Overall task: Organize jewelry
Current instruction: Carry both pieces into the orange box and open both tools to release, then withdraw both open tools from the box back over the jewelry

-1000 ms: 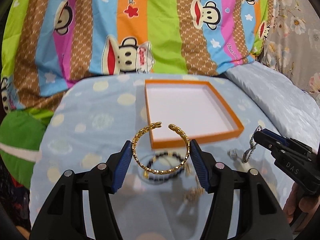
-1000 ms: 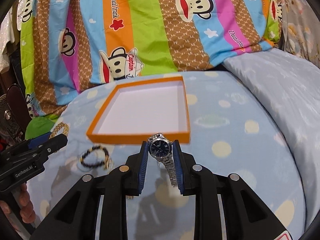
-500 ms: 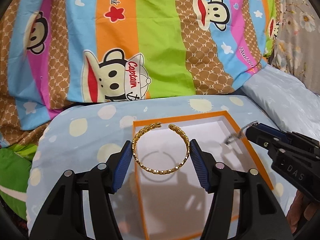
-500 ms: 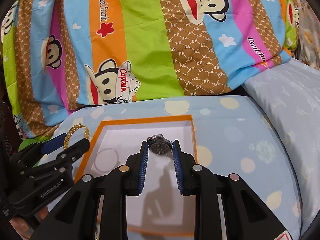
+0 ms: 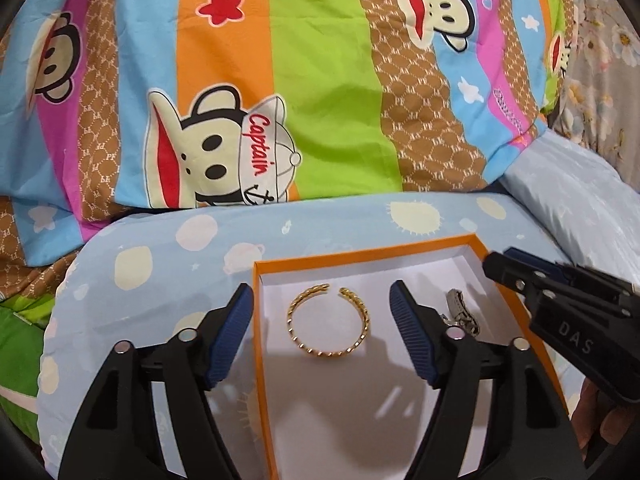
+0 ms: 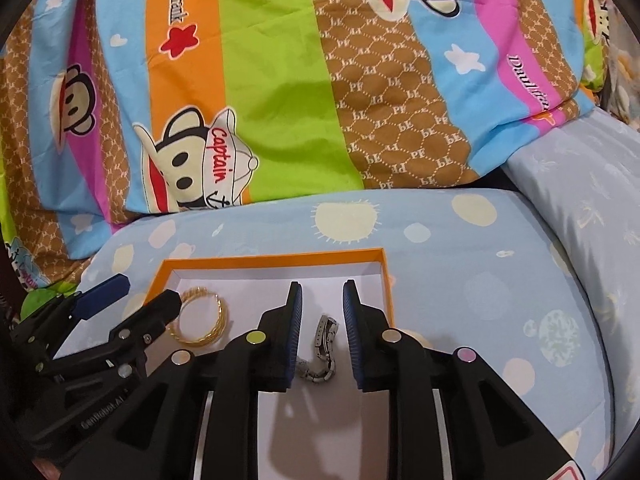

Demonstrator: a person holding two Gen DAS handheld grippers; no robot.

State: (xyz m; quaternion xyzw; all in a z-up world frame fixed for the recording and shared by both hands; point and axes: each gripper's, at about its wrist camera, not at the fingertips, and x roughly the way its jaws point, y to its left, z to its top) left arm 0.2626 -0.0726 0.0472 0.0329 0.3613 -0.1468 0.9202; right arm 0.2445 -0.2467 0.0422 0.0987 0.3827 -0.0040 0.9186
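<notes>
Inside tray [image 5: 404,250] | bangle [image 5: 327,320] freed | watch [image 6: 325,342] freed | left gripper [image 5: 322,330], right gripper [image 6: 321,330] spread

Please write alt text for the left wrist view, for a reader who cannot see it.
A gold bangle lies in an orange-rimmed tray between the fingers of the open left gripper. A silver watch lies beside it, near the right gripper.

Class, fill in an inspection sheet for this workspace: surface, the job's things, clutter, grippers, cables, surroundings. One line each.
Surface: blue spotted cushion.
Job's things: gold bangle and silver watch lie apart inside the orange tray.
Clutter: nothing seen.
Grippers: left gripper open around the bangle, not touching; right gripper open over the watch.
Cables: nothing seen.
Surroundings: striped cartoon monkey blanket behind; pale blue pillow at right.
</notes>
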